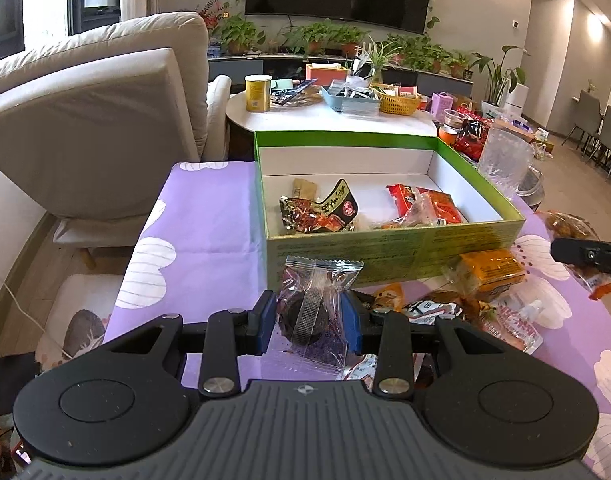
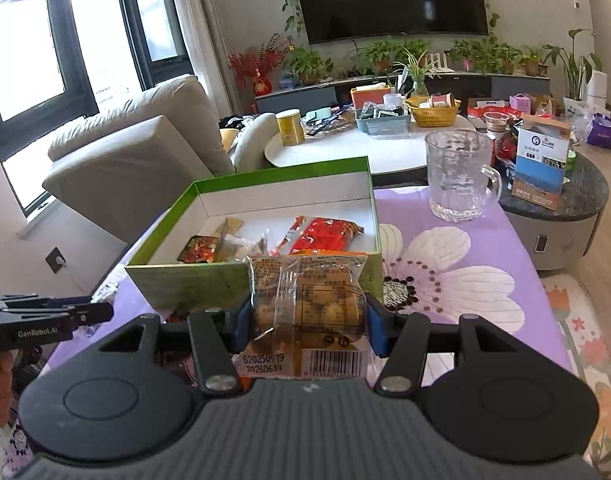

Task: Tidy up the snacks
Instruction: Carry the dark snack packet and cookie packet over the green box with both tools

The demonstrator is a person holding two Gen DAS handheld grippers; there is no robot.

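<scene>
A green cardboard box [image 1: 385, 242] with a white inside stands open on the purple flowered tablecloth and holds several red and black snack packets [image 1: 321, 210]. It also shows in the right wrist view [image 2: 193, 280]. My left gripper [image 1: 310, 318] is shut on a clear packet with a dark round snack [image 1: 317, 300], just in front of the box. My right gripper [image 2: 308, 322] is shut on a clear packet of yellow-brown snacks [image 2: 309, 304], held near the box's front right corner. The right gripper also shows in the left wrist view [image 1: 585, 256], and the left gripper in the right wrist view [image 2: 49, 316].
Loose snack packets [image 1: 489, 268] lie on the cloth right of the box. A glass mug [image 2: 457, 172] stands behind the box at the right. A beige sofa [image 1: 85, 120] is at the left. A cluttered white table [image 1: 329, 116] stands behind.
</scene>
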